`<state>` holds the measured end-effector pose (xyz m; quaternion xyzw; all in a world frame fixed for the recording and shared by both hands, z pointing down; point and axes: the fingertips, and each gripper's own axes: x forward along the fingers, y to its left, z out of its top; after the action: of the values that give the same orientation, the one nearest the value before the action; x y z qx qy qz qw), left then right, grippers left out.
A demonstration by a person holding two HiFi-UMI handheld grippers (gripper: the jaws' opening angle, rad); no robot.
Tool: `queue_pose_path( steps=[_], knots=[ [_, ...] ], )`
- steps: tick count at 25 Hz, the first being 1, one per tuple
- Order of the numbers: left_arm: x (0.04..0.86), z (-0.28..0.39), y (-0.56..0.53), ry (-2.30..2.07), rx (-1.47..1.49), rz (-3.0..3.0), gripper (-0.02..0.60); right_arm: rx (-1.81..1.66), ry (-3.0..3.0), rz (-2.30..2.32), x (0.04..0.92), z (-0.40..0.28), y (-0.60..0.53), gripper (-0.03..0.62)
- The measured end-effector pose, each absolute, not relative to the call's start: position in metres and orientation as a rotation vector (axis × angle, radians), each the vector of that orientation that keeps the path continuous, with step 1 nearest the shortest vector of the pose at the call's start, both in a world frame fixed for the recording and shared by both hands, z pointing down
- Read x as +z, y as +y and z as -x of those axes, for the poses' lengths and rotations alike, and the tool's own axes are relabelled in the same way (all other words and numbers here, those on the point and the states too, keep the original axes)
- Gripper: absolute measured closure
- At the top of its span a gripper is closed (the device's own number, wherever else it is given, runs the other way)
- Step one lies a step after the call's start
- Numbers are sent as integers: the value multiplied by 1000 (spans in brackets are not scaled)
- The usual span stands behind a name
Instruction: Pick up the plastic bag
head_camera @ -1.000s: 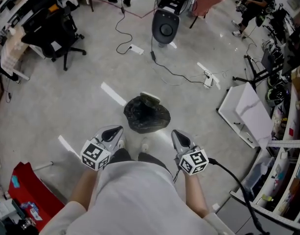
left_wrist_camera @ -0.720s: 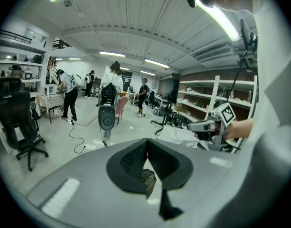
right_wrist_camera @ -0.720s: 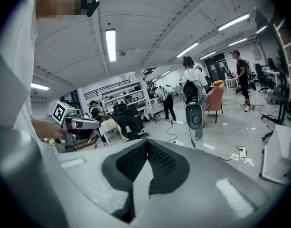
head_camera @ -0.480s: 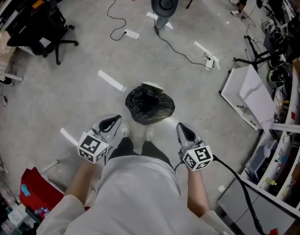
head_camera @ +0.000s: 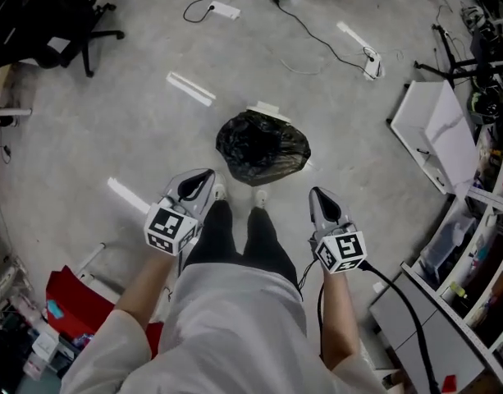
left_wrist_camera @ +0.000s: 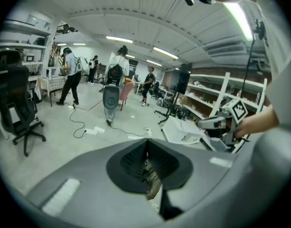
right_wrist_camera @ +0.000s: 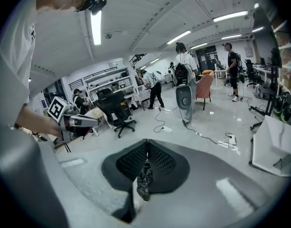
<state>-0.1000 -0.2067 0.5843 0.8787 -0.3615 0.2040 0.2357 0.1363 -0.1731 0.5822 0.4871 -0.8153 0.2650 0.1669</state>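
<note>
A black plastic bag (head_camera: 262,147), crumpled and full, lies on the grey concrete floor just ahead of the person's shoes. In the head view my left gripper (head_camera: 197,184) hangs at waist height to the bag's near left, jaws shut and empty. My right gripper (head_camera: 322,204) hangs to the bag's near right, also shut with nothing held. Both grippers are apart from the bag. In the left gripper view the closed left gripper (left_wrist_camera: 146,152) points across the room and the right gripper (left_wrist_camera: 216,123) shows at right. In the right gripper view the right gripper (right_wrist_camera: 146,158) is closed.
White tape strips (head_camera: 190,89) mark the floor. A cable and power strip (head_camera: 223,10) lie beyond the bag. White boards (head_camera: 438,142) lean at right by shelving. A red box (head_camera: 75,306) sits at lower left, an office chair (head_camera: 46,23) at upper left. People (left_wrist_camera: 70,75) stand far off.
The head view has tilted down and moved forward: the bag now sits nearer the feet, higher objects have left the frame. Both grippers stay shut at waist height.
</note>
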Motion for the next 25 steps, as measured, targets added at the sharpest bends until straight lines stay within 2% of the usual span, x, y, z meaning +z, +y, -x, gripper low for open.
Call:
queue_pose_path(
  steps=[4,13,21,25],
  knots=[
    [641,95,-228,-979,614,-2380,577,833,-2270,-1370,638,-136,-186,554],
    [799,98,-240,-942,742,-2231,576,978,-2142,-1353,782,-148,-191,551],
    [933,110,-241,-919,823,-2037,497,1047,-2006,-1376,898,-175,-193,488],
    [1002,126,-245,-928,852,-1887,485,1092,-1907,-1421,956,-195,-191,457]
  ],
)
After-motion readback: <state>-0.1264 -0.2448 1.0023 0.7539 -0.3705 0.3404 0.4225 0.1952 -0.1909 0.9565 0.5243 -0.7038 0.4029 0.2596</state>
